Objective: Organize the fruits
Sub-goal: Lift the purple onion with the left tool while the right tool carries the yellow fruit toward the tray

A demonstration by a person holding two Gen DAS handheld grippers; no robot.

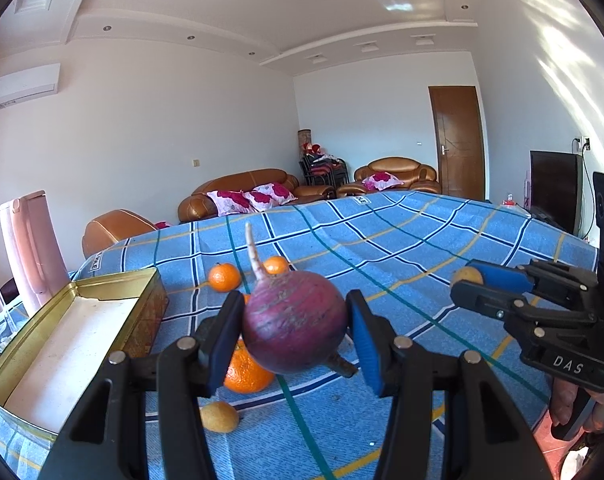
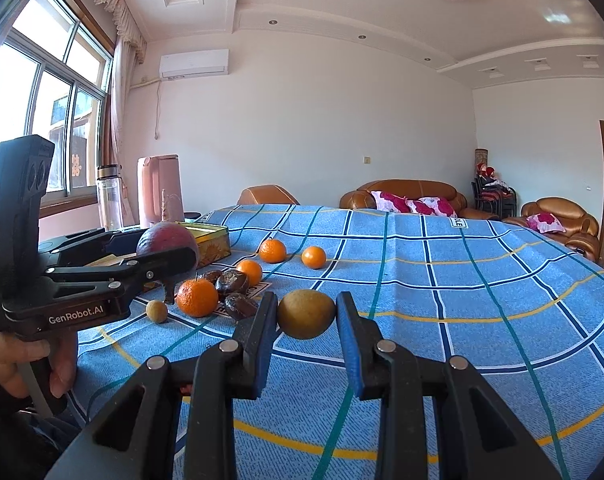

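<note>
My left gripper (image 1: 296,330) is shut on a purple round radish (image 1: 294,322) with a long pale root, held above the blue checked tablecloth (image 1: 381,248). My right gripper (image 2: 306,314) is shut on a small yellow-brown fruit (image 2: 305,314), held above the cloth; it also shows in the left wrist view (image 1: 467,276). An open gold tin box (image 1: 62,344) lies left of the radish. Oranges (image 1: 224,277) (image 1: 248,372) (image 2: 197,297) and a small yellow fruit (image 1: 220,416) lie on the cloth. Dark brown fruits (image 2: 232,282) lie among the oranges.
A pink kettle (image 1: 30,248) and a clear bottle (image 2: 109,200) stand at the table's left end behind the tin. Brown sofas (image 1: 242,196) stand beyond the table. The cloth to the right (image 2: 481,300) has checked pattern only.
</note>
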